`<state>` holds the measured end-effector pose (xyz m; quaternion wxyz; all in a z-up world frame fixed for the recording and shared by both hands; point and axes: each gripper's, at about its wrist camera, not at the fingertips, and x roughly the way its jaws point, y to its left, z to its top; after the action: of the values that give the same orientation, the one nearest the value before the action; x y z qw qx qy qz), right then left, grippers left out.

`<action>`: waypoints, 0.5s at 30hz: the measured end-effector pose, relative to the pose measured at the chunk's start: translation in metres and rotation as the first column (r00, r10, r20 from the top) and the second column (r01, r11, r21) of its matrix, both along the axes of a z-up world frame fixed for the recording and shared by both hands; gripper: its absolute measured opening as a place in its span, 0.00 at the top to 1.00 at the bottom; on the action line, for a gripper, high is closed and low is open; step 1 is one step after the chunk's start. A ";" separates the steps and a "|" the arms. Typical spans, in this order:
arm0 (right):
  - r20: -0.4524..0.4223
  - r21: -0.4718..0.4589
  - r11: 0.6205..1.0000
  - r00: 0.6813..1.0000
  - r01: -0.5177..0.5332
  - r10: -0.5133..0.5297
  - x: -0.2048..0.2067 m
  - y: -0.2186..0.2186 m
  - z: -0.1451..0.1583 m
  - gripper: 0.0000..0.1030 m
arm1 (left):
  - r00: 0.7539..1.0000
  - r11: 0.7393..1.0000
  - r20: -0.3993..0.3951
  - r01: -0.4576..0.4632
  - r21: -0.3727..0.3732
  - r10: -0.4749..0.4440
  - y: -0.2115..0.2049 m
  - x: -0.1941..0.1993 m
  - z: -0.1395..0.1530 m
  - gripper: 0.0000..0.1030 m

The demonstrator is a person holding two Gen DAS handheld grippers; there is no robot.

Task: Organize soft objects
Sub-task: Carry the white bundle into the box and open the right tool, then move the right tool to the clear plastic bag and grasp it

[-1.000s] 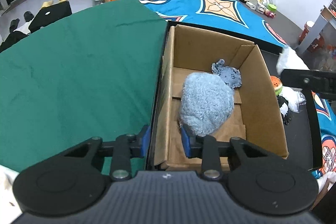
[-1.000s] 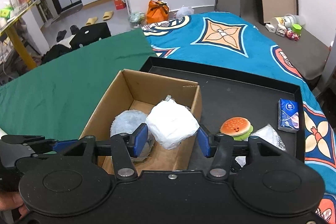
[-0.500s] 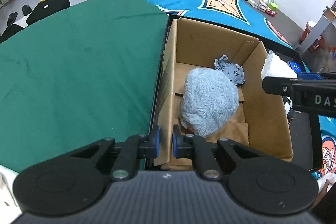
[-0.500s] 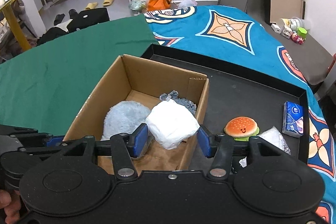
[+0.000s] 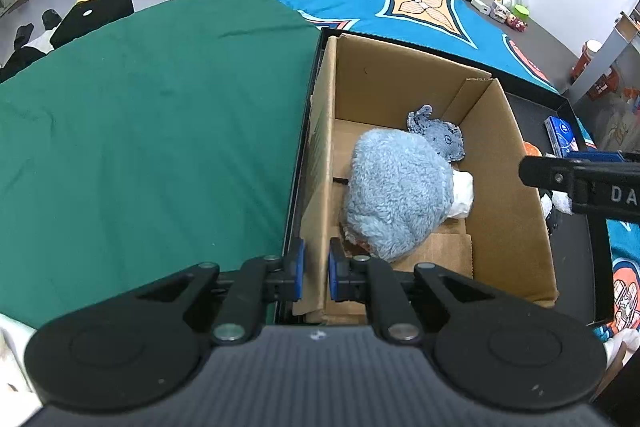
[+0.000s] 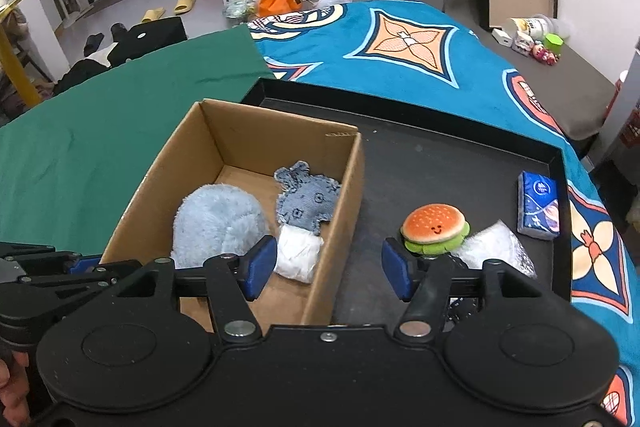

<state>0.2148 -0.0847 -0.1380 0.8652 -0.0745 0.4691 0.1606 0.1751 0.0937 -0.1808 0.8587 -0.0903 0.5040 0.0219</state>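
A cardboard box (image 6: 240,131) (image 5: 516,163) stands on a black tray (image 6: 460,163). In it lie a fluffy light-blue plush (image 6: 218,223) (image 5: 396,195), a denim toy (image 6: 308,201) (image 5: 440,137) and a white soft bundle (image 6: 298,253) (image 5: 464,193). My left gripper (image 5: 316,273) is shut on the box's near-left wall. My right gripper (image 6: 328,269) is open and empty above the box's right wall. A burger plush (image 6: 436,227) and a clear plastic bag (image 6: 496,247) lie on the tray to the right.
A blue tissue pack (image 6: 538,205) lies at the tray's right side. A green cloth (image 5: 140,127) covers the surface left of the box, a blue patterned cloth (image 6: 400,55) behind it. The right gripper's arm (image 5: 580,183) shows over the box's right edge.
My right gripper opened and let go of the white bundle, which now lies in the box. My left gripper closed onto the box's left wall.
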 end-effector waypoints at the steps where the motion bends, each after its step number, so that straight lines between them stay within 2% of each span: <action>1: -0.001 0.002 1.000 1.000 0.004 -0.004 0.000 -0.002 0.000 0.44 | 1.000 1.000 -0.001 -0.001 0.001 0.001 0.000 0.000 0.000 0.89; 6: 0.002 0.011 1.000 1.000 0.017 -0.017 -0.003 -0.012 0.003 0.43 | 1.000 1.000 -0.010 -0.013 -0.004 0.013 0.001 0.001 0.001 0.89; 15: -0.005 0.047 0.998 0.999 0.047 -0.047 -0.005 -0.037 0.001 0.43 | 0.999 0.999 -0.035 -0.016 0.035 0.017 -0.005 0.004 0.004 0.88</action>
<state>0.2093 -0.1217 -0.1366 0.8693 -0.0428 0.4685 0.1514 0.1789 0.0888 -0.1767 0.8507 -0.0792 0.5181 0.0391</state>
